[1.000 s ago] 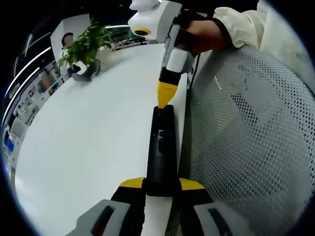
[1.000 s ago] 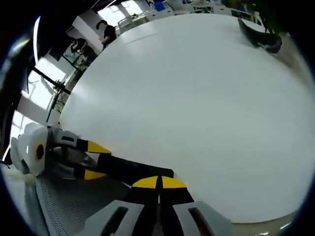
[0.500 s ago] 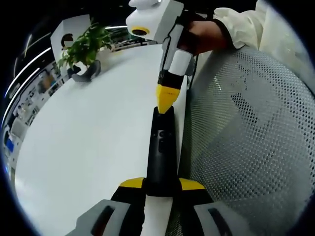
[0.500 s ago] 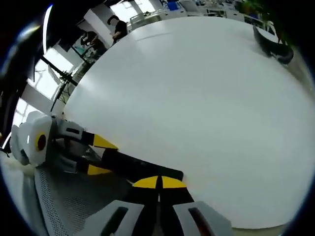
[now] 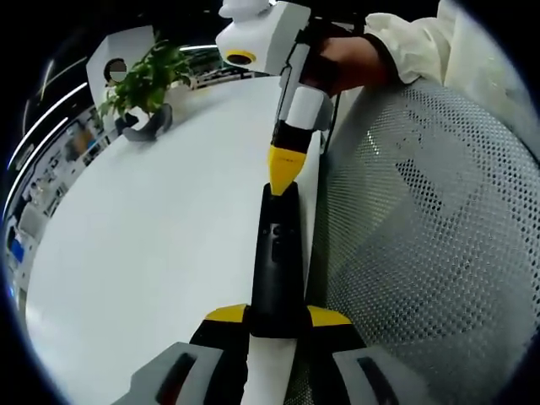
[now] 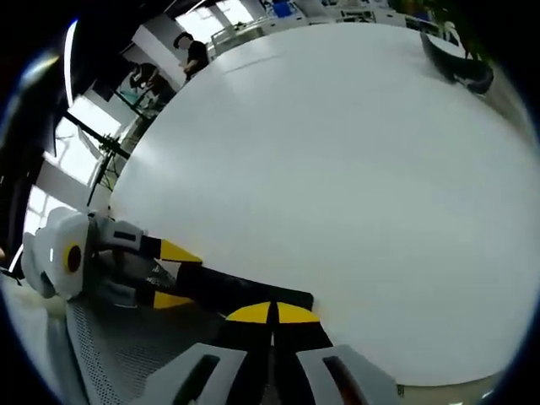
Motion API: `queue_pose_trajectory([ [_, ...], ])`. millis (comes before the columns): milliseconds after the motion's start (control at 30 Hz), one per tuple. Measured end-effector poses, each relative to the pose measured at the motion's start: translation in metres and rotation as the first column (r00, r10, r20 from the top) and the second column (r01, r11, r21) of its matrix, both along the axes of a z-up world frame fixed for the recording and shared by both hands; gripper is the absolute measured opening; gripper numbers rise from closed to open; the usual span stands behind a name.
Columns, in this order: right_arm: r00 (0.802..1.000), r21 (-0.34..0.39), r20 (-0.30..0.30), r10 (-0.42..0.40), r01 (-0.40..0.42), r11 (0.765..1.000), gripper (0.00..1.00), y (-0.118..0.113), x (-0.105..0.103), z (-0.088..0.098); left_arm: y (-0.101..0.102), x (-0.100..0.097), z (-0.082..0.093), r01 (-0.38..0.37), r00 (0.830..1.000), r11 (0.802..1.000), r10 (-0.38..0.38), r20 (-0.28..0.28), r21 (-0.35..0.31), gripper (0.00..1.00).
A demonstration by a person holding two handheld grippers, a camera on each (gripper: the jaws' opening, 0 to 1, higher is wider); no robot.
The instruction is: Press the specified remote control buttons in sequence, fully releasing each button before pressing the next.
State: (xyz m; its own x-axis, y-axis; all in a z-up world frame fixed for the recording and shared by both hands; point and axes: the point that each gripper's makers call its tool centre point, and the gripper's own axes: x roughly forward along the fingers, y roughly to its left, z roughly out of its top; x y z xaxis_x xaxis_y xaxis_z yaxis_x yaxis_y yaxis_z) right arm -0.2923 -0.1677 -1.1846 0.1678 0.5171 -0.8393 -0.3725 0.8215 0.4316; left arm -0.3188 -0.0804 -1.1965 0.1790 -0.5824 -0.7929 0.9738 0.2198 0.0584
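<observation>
We grip the remote (image 5: 276,261) at its near end with our left hand-held gripper (image 5: 277,315); the yellow-tipped jaws sit on either side of the black body, pinching it; the remote runs straight away from us along the table (image 5: 152,245) edge, buttons facing up; to its right lies the grey mesh chair (image 5: 422,253), just beside it.

At the remote's far end our right hand-held gripper (image 5: 284,164) comes down from above, its yellow tips pressed together into one point; that point sits at the far tip of the remote, touching or just above it, we cannot tell which; behind it a hand (image 5: 337,63) in a pale sleeve (image 5: 413,38) holds the tool.

Well beyond the remote, far across the table, a plant (image 5: 145,80) stands in a dark pot.

From the right gripper view, the remote (image 6: 245,292) lies across the table (image 6: 337,169) edge just ahead of our own closed yellow tips (image 6: 272,313); the left hand-held gripper (image 6: 166,274) clamps the remote's other end, one yellow tip on each side; the mesh chair (image 6: 143,354) lies below the remote; far beyond the table, people stand (image 6: 187,52) near bright windows.
</observation>
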Motion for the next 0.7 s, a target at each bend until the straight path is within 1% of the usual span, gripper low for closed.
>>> queue_pose_trajectory([
  [233,0.999,-0.022,0.030,0.029,-0.029,0.999,0.00,0.0010,0.0002,0.0003,0.0001,-0.0001,0.0003,0.001,1.000,1.000,-0.001,0.001,0.000,0.24],
  [567,1.000,-0.008,0.013,0.022,-0.022,1.000,0.00,0.0008,0.0005,0.0001,0.0001,0.0000,0.0007,0.003,1.000,1.000,-0.003,0.002,-0.001,0.24],
  [700,0.997,-0.043,0.040,0.068,-0.066,0.997,0.00,0.0028,-0.0005,0.0005,0.0003,0.0003,0.0006,0.003,1.000,1.000,-0.003,0.002,-0.001,0.24],
])
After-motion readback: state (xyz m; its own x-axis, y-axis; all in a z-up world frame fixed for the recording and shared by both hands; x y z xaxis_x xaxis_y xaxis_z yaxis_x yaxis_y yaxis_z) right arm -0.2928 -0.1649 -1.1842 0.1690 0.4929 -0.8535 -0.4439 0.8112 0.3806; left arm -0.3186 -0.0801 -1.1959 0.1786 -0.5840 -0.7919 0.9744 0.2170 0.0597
